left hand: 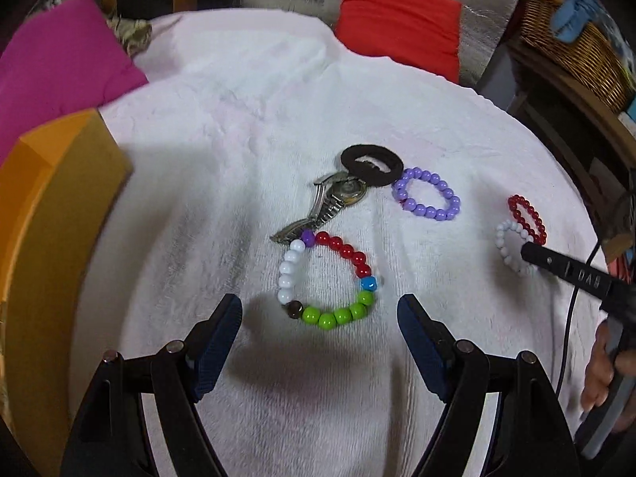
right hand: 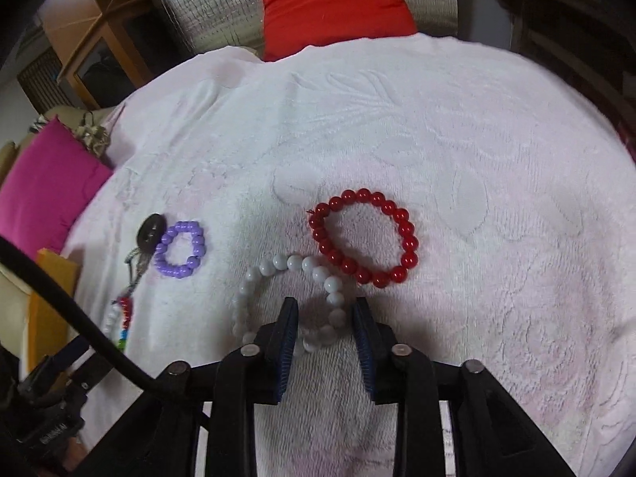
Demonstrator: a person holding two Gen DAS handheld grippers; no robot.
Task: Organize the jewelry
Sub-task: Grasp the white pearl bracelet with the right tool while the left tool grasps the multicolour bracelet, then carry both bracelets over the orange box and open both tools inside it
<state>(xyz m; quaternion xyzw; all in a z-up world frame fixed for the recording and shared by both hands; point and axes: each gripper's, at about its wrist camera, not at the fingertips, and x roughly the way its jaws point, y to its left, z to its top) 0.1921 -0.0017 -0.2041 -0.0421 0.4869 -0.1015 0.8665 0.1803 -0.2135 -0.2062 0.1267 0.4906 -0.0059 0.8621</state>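
The right tool (right hand: 324,318), narrowed, straddles the white bracelet (right hand: 294,298), seemingly ungripped; pinch one strand squarely. The left tool (left hand: 320,310) gapes empty.

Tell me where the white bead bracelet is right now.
In the right wrist view the white bead bracelet lies low centre on the towel, touching the red bracelet, with the right tongs straddling its near side.
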